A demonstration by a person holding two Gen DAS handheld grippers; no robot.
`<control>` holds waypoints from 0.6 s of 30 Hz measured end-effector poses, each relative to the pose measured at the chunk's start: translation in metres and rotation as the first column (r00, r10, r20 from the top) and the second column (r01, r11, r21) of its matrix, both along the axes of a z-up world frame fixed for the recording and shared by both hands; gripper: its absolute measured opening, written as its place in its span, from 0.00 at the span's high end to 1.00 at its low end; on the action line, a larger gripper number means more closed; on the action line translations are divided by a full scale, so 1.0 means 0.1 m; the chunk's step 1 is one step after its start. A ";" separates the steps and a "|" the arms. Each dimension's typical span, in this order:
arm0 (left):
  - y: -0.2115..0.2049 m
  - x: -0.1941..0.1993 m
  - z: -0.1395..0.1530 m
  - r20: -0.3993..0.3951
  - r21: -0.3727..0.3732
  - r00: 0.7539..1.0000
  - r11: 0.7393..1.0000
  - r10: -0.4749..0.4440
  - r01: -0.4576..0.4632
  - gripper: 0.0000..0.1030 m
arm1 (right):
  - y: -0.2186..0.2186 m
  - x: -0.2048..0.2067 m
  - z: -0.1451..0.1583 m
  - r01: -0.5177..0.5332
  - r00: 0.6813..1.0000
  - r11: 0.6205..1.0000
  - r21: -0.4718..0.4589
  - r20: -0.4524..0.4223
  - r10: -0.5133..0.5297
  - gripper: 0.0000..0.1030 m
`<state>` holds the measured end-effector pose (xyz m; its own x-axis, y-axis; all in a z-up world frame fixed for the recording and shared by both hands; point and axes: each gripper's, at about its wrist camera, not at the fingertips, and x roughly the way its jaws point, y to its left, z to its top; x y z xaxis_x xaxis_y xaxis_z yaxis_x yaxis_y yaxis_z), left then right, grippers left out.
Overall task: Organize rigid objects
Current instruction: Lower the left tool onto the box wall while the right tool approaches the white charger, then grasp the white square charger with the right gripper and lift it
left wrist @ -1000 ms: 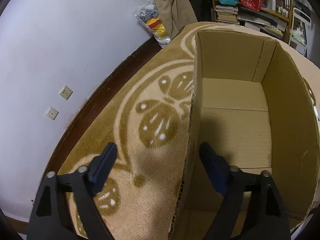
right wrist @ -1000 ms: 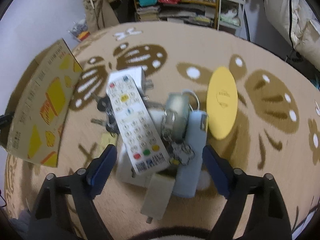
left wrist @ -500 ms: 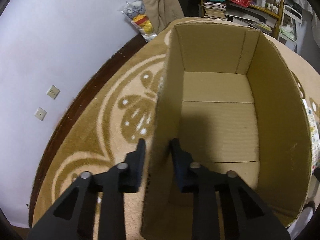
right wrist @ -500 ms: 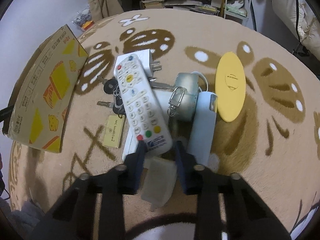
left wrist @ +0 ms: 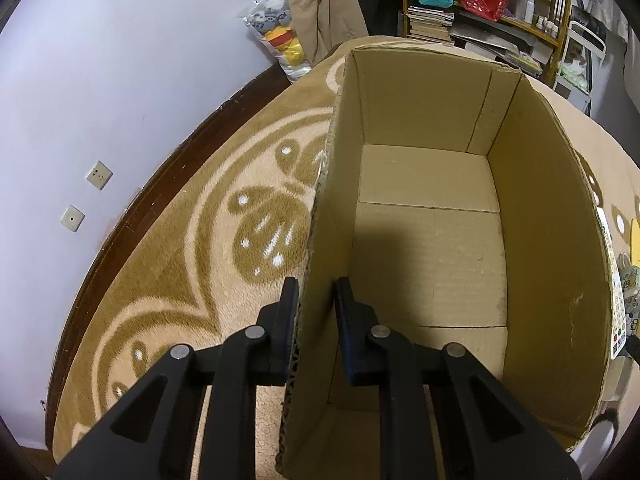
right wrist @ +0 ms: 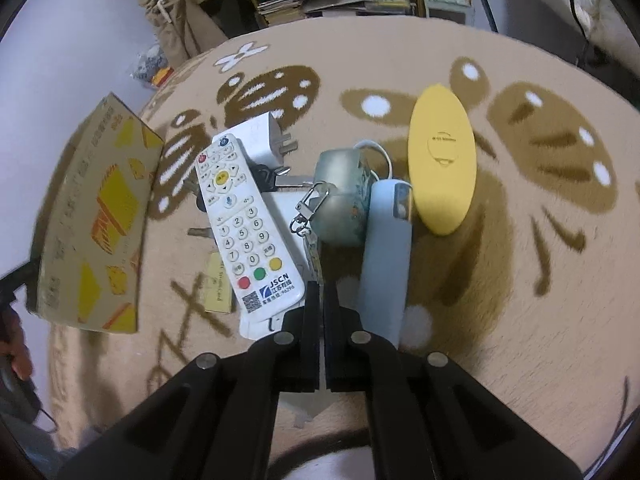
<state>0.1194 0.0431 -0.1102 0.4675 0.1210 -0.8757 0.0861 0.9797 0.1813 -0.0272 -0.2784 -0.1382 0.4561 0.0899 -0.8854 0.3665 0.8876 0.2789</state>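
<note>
Two tongs, a box and a pile of things

The left tongs pinch the box wall. The right tongs are squeezed together; they hide whatever lies under them.

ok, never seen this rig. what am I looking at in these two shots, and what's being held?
There is no robot here. A person holds a two-finger gripper in each hand, and each has a fisheye camera looking along its black fingers.

The left wrist view shows the left gripper clamped on the side wall of an open cardboard box. The box stands on a patterned carpet with nothing visible inside.

The right wrist view shows the right gripper over a pile on the carpet: a white remote, a white plug, a pale blue case, a yellow oval disc and a grey-green pouch with a clip. Its jaws have just been closing and look shut. I can't tell whether they pinch anything.
</note>
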 end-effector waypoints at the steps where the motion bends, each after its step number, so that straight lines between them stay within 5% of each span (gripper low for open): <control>1: 0.00 0.00 0.00 0.000 -0.001 1.000 1.000 0.000 0.000 0.83 | 0.01 -0.01 0.04 -0.003 1.000 1.000 -0.009 0.009 0.003 0.90; 6: 0.01 -0.01 -0.01 0.000 0.005 1.000 1.000 -0.001 0.001 0.83 | 0.07 -0.02 0.06 -0.018 1.000 1.000 -0.015 -0.006 0.018 0.63; 11: 0.01 -0.01 -0.01 0.001 0.007 1.000 1.000 0.000 0.000 0.83 | 0.16 -0.02 -0.07 -0.044 0.996 0.999 -0.011 -0.074 0.043 0.63; 18: 0.01 -0.01 -0.01 -0.009 0.010 1.000 1.000 0.006 -0.006 0.83 | 0.22 0.01 -0.07 -0.059 0.994 0.991 -0.120 -0.099 0.047 0.76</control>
